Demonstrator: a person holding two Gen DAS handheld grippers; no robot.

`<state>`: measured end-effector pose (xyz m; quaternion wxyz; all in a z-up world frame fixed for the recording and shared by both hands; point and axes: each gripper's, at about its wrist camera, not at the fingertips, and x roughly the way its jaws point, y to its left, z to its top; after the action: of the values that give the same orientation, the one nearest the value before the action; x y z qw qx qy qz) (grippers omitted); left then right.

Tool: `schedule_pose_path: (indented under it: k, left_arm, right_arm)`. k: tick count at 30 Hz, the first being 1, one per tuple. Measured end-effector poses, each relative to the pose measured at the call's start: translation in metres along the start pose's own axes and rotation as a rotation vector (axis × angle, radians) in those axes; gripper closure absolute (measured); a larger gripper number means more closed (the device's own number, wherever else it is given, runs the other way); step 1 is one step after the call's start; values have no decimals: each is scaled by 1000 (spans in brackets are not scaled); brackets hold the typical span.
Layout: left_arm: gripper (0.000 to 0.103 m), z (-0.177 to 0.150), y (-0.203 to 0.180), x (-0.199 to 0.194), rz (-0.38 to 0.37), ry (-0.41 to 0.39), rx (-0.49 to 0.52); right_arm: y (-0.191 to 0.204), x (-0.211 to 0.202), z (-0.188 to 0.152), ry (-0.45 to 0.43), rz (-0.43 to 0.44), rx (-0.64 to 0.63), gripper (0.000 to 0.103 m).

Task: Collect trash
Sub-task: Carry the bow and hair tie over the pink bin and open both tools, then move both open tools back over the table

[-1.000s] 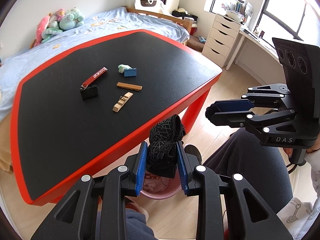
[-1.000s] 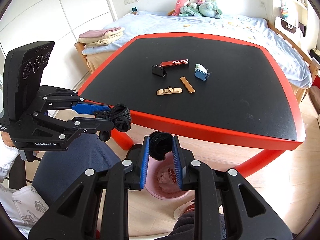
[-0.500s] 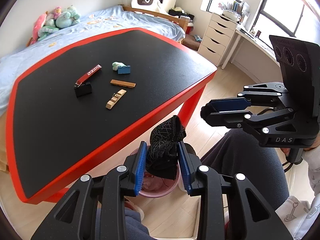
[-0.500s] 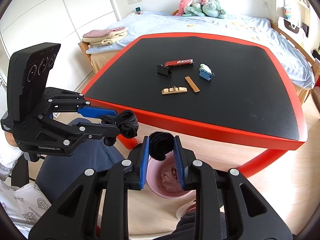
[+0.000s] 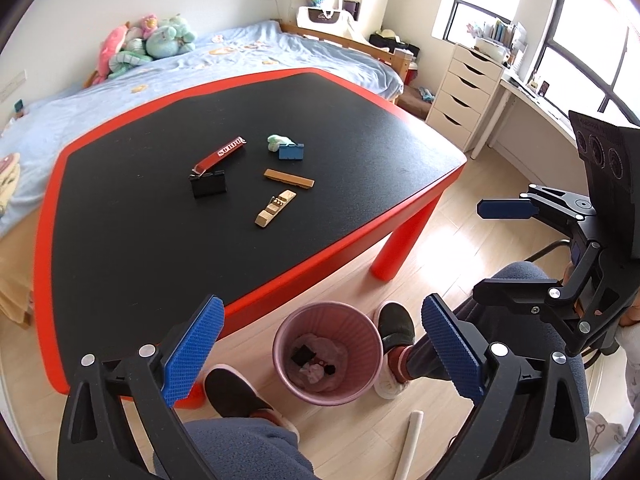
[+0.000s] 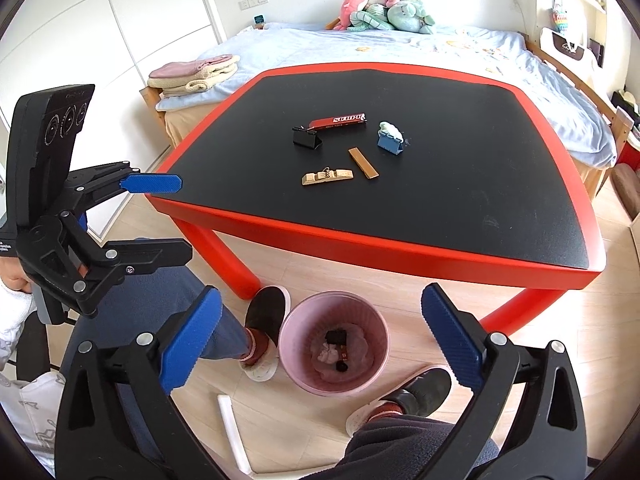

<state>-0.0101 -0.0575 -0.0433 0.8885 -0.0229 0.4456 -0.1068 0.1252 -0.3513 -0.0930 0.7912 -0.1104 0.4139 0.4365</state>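
Note:
A pink bin (image 5: 327, 354) stands on the floor by the table's front edge, with crumpled scraps and dark pieces inside; it also shows in the right wrist view (image 6: 334, 348). My left gripper (image 5: 320, 352) is open and empty above the bin. My right gripper (image 6: 320, 340) is open and empty above it too. On the black table (image 5: 160, 248) lie a red wrapper (image 5: 220, 154), a black clip (image 5: 208, 186), a blue clip with a pale wad (image 5: 286, 148), a wooden strip (image 5: 289, 179) and a wooden block (image 5: 276, 208).
The table has a red rim (image 6: 400, 252) and red legs (image 5: 400, 248). The person's slippered feet (image 6: 264, 328) flank the bin. A white stick (image 6: 234, 432) lies on the floor. A bed (image 6: 400, 48) stands behind the table, drawers (image 5: 464, 100) to the right.
Both grippers have opened and let go of their black pieces, which no longer sit between the fingers. Dark pieces now lie in the bin.

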Motion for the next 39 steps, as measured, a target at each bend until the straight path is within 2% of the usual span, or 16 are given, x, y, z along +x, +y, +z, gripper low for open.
schedule_pose_path:
  k: [18,29,39]
  left_arm:
    - [8,6,22,-10,46,-19,-56]
    - [8,44,52,-4,96,-55,-78]
    - [8,77,79,28,118,-37,-103]
  right_arm:
    - [-4,-1,14,-26,-1,16,4]
    - [-19,6,67,-71,-3,-30,4]
    - [-41,48,114,-53,-28,-90,4]
